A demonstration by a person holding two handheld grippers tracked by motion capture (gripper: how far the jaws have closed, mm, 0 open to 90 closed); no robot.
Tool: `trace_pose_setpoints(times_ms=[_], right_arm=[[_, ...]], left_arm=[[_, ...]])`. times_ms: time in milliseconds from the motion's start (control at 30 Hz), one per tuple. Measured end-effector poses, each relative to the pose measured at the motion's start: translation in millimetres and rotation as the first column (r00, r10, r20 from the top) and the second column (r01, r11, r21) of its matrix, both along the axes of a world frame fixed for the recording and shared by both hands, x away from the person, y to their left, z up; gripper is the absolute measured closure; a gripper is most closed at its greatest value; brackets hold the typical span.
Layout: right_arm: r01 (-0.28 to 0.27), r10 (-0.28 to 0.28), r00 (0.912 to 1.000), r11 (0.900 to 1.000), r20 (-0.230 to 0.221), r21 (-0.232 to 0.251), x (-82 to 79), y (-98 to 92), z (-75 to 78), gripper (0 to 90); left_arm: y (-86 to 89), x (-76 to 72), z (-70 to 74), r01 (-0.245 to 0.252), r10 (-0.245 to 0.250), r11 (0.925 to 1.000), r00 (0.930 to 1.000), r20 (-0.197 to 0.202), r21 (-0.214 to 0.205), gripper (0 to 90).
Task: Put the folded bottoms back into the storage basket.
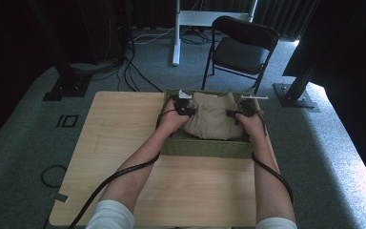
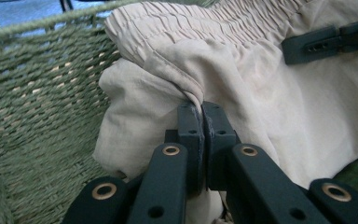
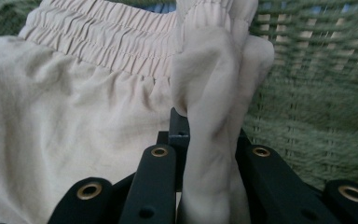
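Note:
A beige garment with a gathered elastic waistband lies bunched inside a green woven basket at the table's far right. My left gripper is at the garment's left side, shut on a fold of the cloth. My right gripper is at its right side, shut on a bunched fold that runs down between its jaws. In the left gripper view the right gripper shows across the cloth. Both grippers sit low inside the basket.
The basket's woven wall stands close on the left gripper's left, and another wall close on the right gripper's right. The wooden table is bare to the left. A black folding chair stands beyond the table.

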State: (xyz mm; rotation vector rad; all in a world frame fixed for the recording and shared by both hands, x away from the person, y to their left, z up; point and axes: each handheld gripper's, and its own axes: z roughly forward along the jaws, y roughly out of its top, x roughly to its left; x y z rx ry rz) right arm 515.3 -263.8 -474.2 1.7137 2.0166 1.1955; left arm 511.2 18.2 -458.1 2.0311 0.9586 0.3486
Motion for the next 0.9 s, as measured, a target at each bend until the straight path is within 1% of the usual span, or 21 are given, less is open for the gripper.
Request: trace_pose_setpoints(times_ms=[33, 67, 133, 200, 233, 300, 333, 367, 400, 433, 467, 567, 600, 633, 667, 700, 733, 767, 833, 867, 900], right_arm=[[0.003, -0.003, 1.0000, 0.9999, -0.009, -0.012, 2.2, 1.1, -4.8, 80.2], [0.003, -0.003, 1.0000, 0.9999, -0.009, -0.012, 2.2, 1.1, -4.8, 80.2], [0.005, -0.006, 0.9996, 0.9995, -0.027, -0.031, 5.5, 3.1, -12.7, 80.2], [0.004, -0.005, 0.9994, 0.9993, -0.034, -0.036, 6.6, 4.2, -15.2, 80.2], [0.004, -0.007, 0.9991, 0.9984, -0.042, -0.056, 8.7, 6.6, -19.2, 80.2], [0.003, -0.007, 0.9980, 0.9976, -0.063, -0.069, 10.5, 8.9, -22.1, 80.1], [0.002, -0.008, 0.9974, 0.9965, -0.071, -0.084, 11.2, 10.5, -23.2, 80.1], [0.003, -0.011, 0.9966, 0.9956, -0.082, -0.094, 12.0, 11.7, -24.0, 80.0], [0.008, -0.018, 0.9955, 0.9945, -0.093, -0.104, 12.6, 12.7, -24.6, 79.9], [0.012, -0.024, 0.9949, 0.9925, -0.098, -0.122, 13.3, 14.0, -25.4, 79.8], [0.013, -0.026, 0.9947, 0.9907, -0.100, -0.135, 13.9, 15.5, -26.5, 79.6], [0.016, -0.032, 0.9936, 0.9890, -0.108, -0.147, 15.4, 16.7, -29.5, 78.3], [0.017, -0.033, 0.9933, 0.9898, -0.111, -0.141, 15.9, 16.2, -30.6, 76.4], [0.025, -0.041, 0.9931, 0.9893, -0.110, -0.144, 16.2, 15.4, -31.3, 72.8], [0.032, -0.049, 0.9928, 0.9881, -0.109, -0.150, 16.5, 14.4, -32.5, 71.3], [0.036, -0.054, 0.9912, 0.9882, -0.120, -0.149, 16.6, 14.0, -33.5, 68.9], [0.037, -0.057, 0.9901, 0.9878, -0.128, -0.151, 16.9, 13.7, -34.7, 65.1], [0.037, -0.059, 0.9898, 0.9855, -0.130, -0.166, 17.1, 13.3, -35.9, 61.6], [0.033, -0.055, 0.9934, 0.9762, -0.101, -0.215, 17.6, 11.8, -36.6, 54.2], [0.029, -0.054, 0.9930, 0.9733, -0.105, -0.228, 17.7, 11.1, -37.0, 50.9], [0.028, -0.055, 0.9929, 0.9706, -0.106, -0.239, 17.7, 10.0, -37.2, 47.1]], left_arm=[[-0.6, 1.6, -5.1, -0.004, 0.004, 1.0000, 0.9999, -0.015, 0.007, 88.9], [-0.6, 1.6, -5.1, -0.004, 0.004, 1.0000, 0.9999, -0.015, 0.007, 88.9], [-0.4, 5.0, -12.0, -0.012, 0.013, 0.9999, 0.9993, -0.036, 0.012, 88.9], [-0.2, 6.1, -13.9, -0.013, 0.014, 0.9998, 0.9992, -0.038, 0.013, 88.9], [-0.1, 7.8, -18.6, -0.018, 0.019, 0.9996, 0.9987, -0.048, 0.023, 88.9], [-0.2, 9.4, -24.8, -0.018, 0.020, 0.9993, 0.9975, -0.067, 0.032, 88.9], [0.2, 10.1, -27.6, -0.023, 0.025, 0.9992, 0.9969, -0.074, 0.033, 88.9], [0.3, 10.7, -30.2, -0.028, 0.030, 0.9993, 0.9958, -0.086, 0.025, 88.9], [0.2, 11.1, -32.1, -0.025, 0.028, 0.9993, 0.9956, -0.090, 0.028, 88.9], [0.2, 11.1, -32.1, -0.025, 0.028, 0.9993, 0.9956, -0.090, 0.028, 88.9], [-0.2, 11.0, -34.5, -0.032, 0.035, 0.9988, 0.9947, -0.097, 0.037, 88.9], [-1.1, 10.5, -37.0, -0.024, 0.029, 0.9986, 0.9935, -0.110, 0.048, 88.9], [-1.1, 10.5, -37.0, -0.024, 0.029, 0.9986, 0.9935, -0.110, 0.048, 88.8], [-0.8, 9.9, -38.4, -0.028, 0.034, 0.9980, 0.9927, -0.116, 0.056, 88.8], [-0.8, 9.9, -38.4, -0.028, 0.034, 0.9980, 0.9927, -0.116, 0.056, 88.8], [0.2, 9.7, -40.4, -0.032, 0.040, 0.9978, 0.9897, -0.137, 0.058, 88.7], [0.5, 9.5, -41.3, -0.037, 0.046, 0.9968, 0.9891, -0.140, 0.071, 88.5], [0.6, 8.9, -42.0, -0.038, 0.049, 0.9955, 0.9895, -0.136, 0.088, 88.2], [1.6, 8.1, -44.0, -0.045, 0.058, 0.9950, 0.9865, -0.153, 0.089, 87.0], [1.6, 8.1, -44.0, -0.045, 0.058, 0.9950, 0.9865, -0.153, 0.089, 86.4], [3.7, 8.0, -45.5, -0.053, 0.069, 0.9936, 0.9850, -0.158, 0.099, 84.9]])
